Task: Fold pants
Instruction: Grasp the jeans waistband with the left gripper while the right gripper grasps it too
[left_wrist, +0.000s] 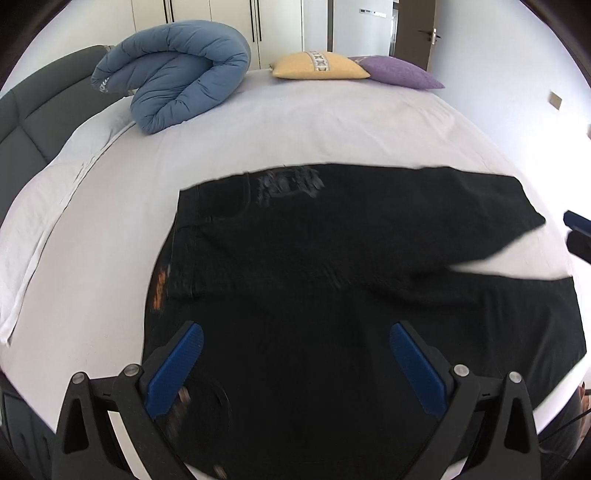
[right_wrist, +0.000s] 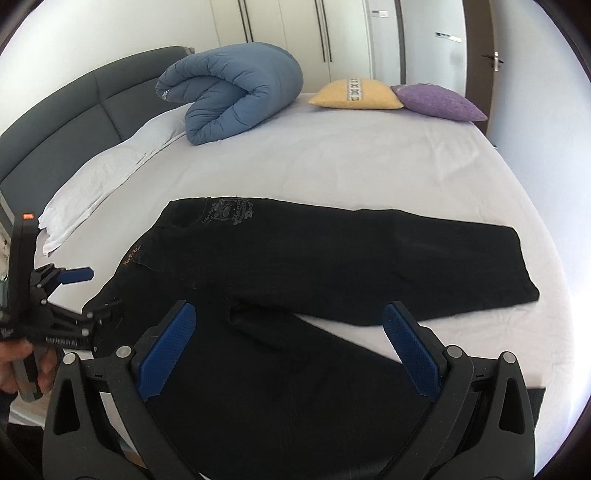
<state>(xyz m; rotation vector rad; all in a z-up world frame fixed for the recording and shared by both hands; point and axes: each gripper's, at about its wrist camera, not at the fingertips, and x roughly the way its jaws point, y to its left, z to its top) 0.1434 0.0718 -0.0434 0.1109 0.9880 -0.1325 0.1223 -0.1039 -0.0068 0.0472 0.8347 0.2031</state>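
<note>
Black pants (left_wrist: 332, 258) (right_wrist: 314, 266) lie spread flat on the white bed sheet, waist to the left, the two legs running right and splitting apart. My left gripper (left_wrist: 295, 336) is open and empty, just above the waist end; it also shows in the right wrist view (right_wrist: 86, 291) at the waist's near corner. My right gripper (right_wrist: 290, 315) is open and empty above the crotch and near leg. A bit of it shows at the right edge of the left wrist view (left_wrist: 578, 229).
A rolled blue duvet (left_wrist: 177, 74) (right_wrist: 236, 92), a yellow cushion (right_wrist: 356, 94) and a purple cushion (right_wrist: 439, 101) lie at the far side of the bed. White pillows (right_wrist: 107, 177) line the grey headboard (right_wrist: 66, 110) on the left.
</note>
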